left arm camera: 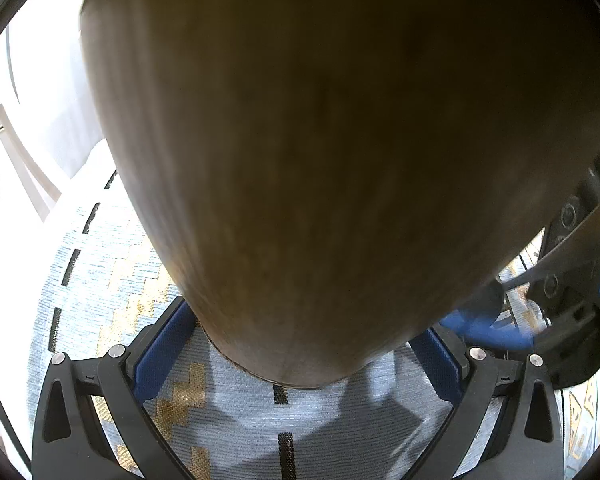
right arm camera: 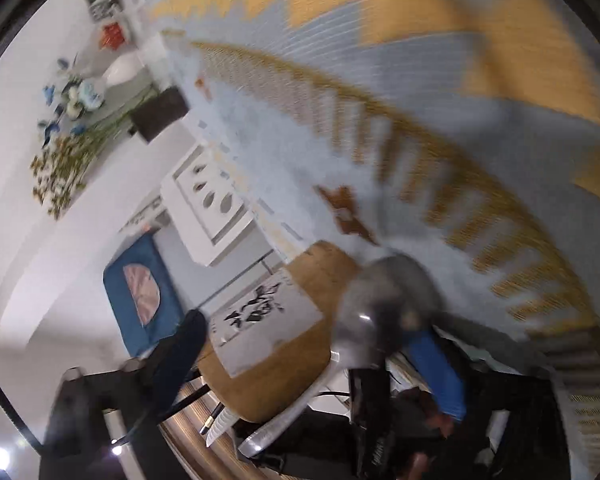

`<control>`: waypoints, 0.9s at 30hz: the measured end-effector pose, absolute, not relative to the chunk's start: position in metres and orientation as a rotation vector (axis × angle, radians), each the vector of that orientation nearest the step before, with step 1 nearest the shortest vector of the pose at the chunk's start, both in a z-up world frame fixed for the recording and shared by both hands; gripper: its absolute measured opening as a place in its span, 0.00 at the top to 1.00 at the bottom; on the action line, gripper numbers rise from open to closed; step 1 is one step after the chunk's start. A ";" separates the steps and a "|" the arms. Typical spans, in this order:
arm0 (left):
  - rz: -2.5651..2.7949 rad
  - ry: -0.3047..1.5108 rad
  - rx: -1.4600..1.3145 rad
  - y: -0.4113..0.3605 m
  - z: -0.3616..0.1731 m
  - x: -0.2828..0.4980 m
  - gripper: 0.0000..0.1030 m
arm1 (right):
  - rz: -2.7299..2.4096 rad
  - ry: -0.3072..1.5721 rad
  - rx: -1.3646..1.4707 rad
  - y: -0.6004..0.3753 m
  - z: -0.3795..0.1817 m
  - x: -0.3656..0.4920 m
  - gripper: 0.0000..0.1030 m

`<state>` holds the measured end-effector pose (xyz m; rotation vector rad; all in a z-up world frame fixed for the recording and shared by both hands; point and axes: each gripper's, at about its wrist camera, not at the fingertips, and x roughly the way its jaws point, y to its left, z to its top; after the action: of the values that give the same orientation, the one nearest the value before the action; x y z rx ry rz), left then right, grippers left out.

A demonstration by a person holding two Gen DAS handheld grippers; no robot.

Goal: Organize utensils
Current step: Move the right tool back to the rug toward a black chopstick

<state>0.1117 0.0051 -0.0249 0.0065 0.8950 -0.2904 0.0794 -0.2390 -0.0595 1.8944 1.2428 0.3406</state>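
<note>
A tall brown utensil holder (left arm camera: pixel 320 140) fills the left wrist view and stands on the tablecloth. My left gripper (left arm camera: pixel 300 344) is shut on its base, a blue pad (left arm camera: pixel 156 348) against each side. In the blurred, rolled right wrist view the same holder (right arm camera: pixel 300 364) carries a white label with black lettering, and utensil handles (right arm camera: pixel 220 420) stick out of its mouth. My right gripper (right arm camera: pixel 304 336) is open, its fingers wide apart at either side of the holder. A metal spoon (right arm camera: pixel 380 304) lies just ahead of its blue pad (right arm camera: pixel 440 372); nothing is pressed between the pads.
A light blue woven tablecloth (left arm camera: pixel 100 280) with gold zigzags covers the table. A white chair (right arm camera: pixel 208 208) with drop-shaped cut-outs stands beyond the table edge, beside a blue cushion (right arm camera: pixel 140 300). Flowers (right arm camera: pixel 68 112) and a dark box (right arm camera: pixel 160 116) are farther off.
</note>
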 end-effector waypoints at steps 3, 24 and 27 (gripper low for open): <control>-0.291 0.895 0.006 0.005 -0.025 0.112 0.01 | 0.343 1.249 1.883 -0.231 -0.057 0.088 0.75; -0.291 0.895 0.006 0.005 -0.024 0.111 0.01 | 0.318 0.725 1.013 -0.262 0.180 0.058 0.98; -0.290 0.895 0.007 0.005 -0.024 0.111 0.01 | 0.350 0.691 0.940 -0.241 0.206 0.058 0.98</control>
<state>0.1114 0.0050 -0.0240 0.0065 0.8949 -0.2902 0.0580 -0.2409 0.2059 0.9401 0.6908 0.3496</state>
